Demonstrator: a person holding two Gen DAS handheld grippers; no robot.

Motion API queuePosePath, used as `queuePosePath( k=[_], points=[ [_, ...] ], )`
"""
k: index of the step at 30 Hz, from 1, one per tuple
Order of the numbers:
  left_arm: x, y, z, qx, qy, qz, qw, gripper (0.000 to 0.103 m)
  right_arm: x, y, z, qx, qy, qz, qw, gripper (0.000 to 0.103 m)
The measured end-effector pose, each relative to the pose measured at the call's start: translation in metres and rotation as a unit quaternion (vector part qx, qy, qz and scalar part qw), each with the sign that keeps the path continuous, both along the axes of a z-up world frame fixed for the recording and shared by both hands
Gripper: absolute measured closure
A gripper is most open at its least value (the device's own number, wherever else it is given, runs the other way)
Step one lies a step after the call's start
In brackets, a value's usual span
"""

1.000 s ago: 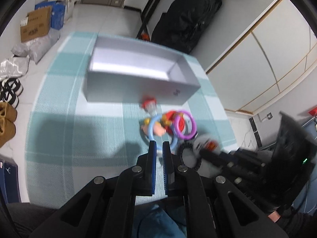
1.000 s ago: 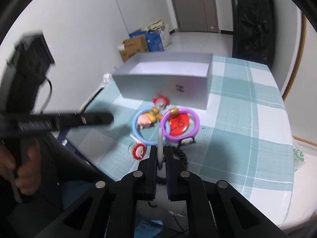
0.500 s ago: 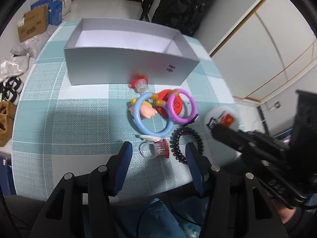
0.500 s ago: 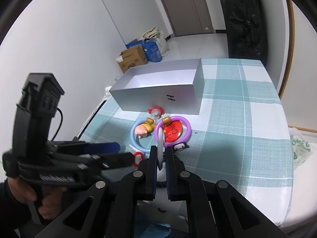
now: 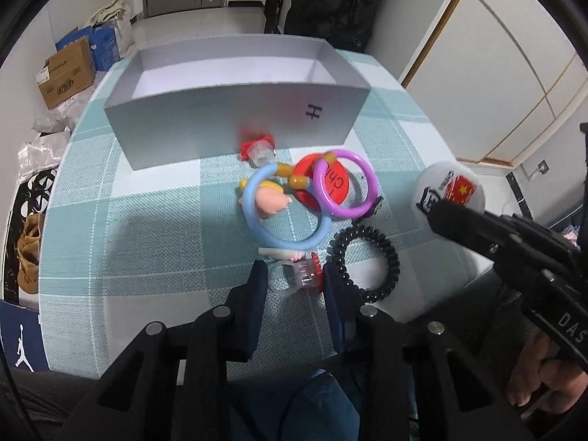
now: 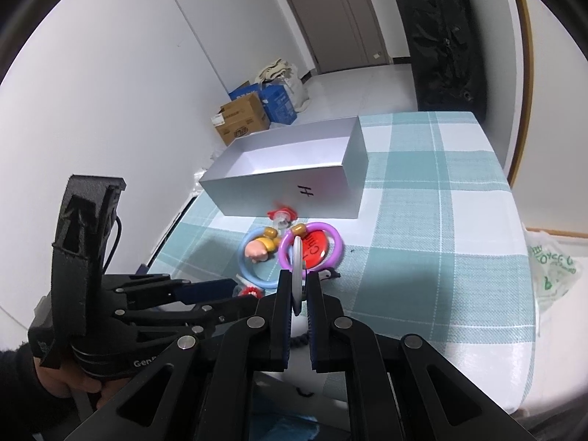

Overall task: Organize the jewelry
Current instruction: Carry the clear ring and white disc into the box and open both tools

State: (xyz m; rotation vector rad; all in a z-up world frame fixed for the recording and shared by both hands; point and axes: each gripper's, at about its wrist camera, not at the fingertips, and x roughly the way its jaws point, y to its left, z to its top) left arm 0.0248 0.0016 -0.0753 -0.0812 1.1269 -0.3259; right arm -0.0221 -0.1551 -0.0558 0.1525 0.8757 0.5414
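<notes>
Closing around a clear ring (image 5: 294, 277) with a red top, the left gripper (image 5: 292, 275) points down at the near edge of a table (image 5: 147, 228) covered in teal-and-white check; the ring lies between the blue pads, and whether they already press on it cannot be told. The right gripper (image 6: 298, 286) has its jaws pressed together on a white badge (image 6: 297, 268), held edge-on in its own view and seen face-on from the left wrist, where it shows a red flag sticker and hangs off the table's right side. The remaining jewelry sits in a loose cluster beyond the left gripper: a blue bangle (image 5: 279, 220) ringing a small pink figure (image 5: 270, 200), a purple bangle (image 5: 345, 183) resting on a red disc (image 5: 327, 183) and overlapping the blue one, amber beads (image 5: 292, 178) between them, and a black coil band (image 5: 367, 257) just beside the clear ring. A second red-topped ring (image 5: 259, 150) lies against the front wall of an open grey box (image 5: 235, 121), marked with an H, which stands at the far side of the cluster. A hand (image 6: 70, 382) grips the left tool's handle. Cardboard cartons (image 6: 242, 119) stand on the floor behind.
</notes>
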Motion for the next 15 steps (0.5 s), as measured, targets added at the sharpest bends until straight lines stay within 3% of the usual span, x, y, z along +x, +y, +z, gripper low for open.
queuePosePath(
  k=[15],
  points=[
    [0.006, 0.029, 0.061, -0.084, -0.066, 0.035, 0.9937, 0.078, 0.015, -0.008, 0.041, 0.034, -0.031, 0.009, 0.999, 0.096]
  ],
)
